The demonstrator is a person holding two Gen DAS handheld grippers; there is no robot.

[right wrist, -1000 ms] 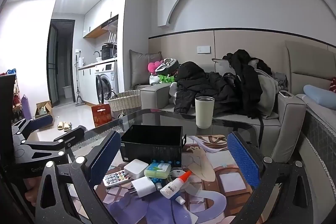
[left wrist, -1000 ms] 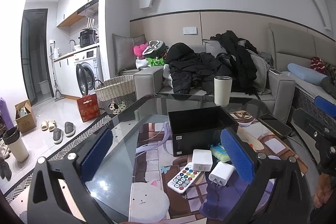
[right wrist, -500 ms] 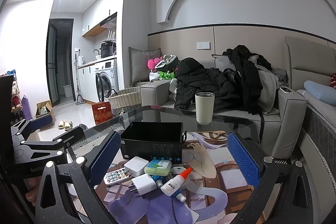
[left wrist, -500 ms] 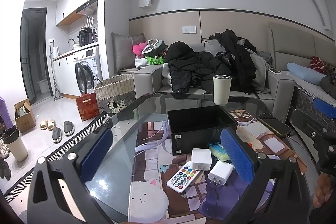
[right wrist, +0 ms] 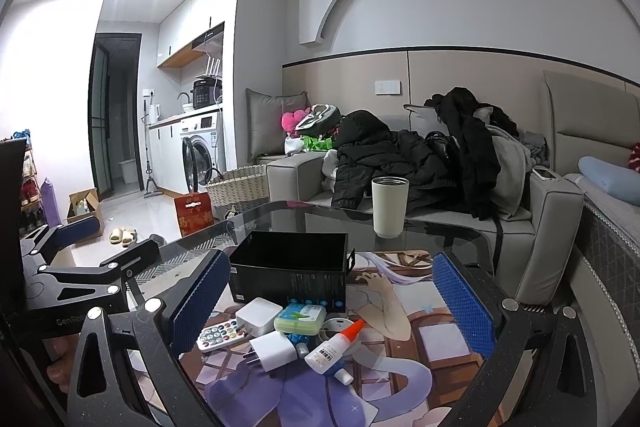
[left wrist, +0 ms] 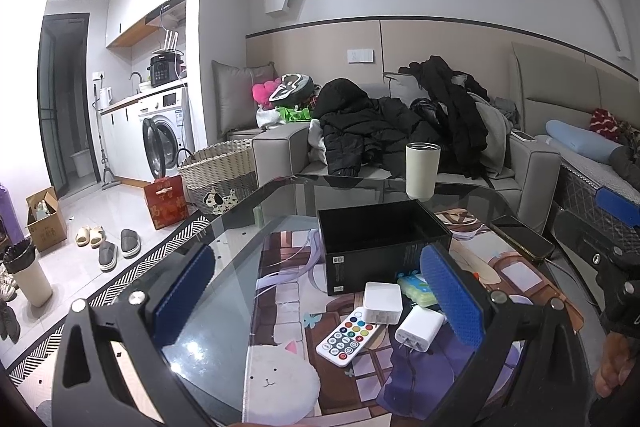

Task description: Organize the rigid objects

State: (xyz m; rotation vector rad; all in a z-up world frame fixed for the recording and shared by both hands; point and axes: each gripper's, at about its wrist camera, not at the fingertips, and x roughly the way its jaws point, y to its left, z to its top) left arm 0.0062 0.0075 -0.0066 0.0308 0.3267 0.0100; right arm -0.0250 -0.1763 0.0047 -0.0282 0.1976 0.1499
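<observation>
An empty black box (left wrist: 380, 239) (right wrist: 292, 267) stands on a printed mat on a glass table. In front of it lie a square white charger (left wrist: 382, 303) (right wrist: 258, 315), a second white charger (left wrist: 418, 322) (right wrist: 272, 350), a white remote with coloured buttons (left wrist: 348, 335) (right wrist: 219, 333), a green case (left wrist: 416, 285) (right wrist: 300, 318) and a glue bottle with a red tip (right wrist: 334, 346). My left gripper (left wrist: 316, 301) is open and empty above the table, short of the pile. My right gripper (right wrist: 328, 303) is open and empty, the pile between its fingers.
A white tumbler (left wrist: 422, 169) (right wrist: 389, 206) stands at the table's far edge. A dark phone (left wrist: 524, 239) lies at the right. A sofa with piled clothes (left wrist: 400, 131) is behind. A woven basket (left wrist: 222, 173) and red bag (left wrist: 166, 201) sit on the floor at left.
Both grippers have drifted slightly; the box and pile sit a little higher in the right view. Nothing was picked up or moved.
</observation>
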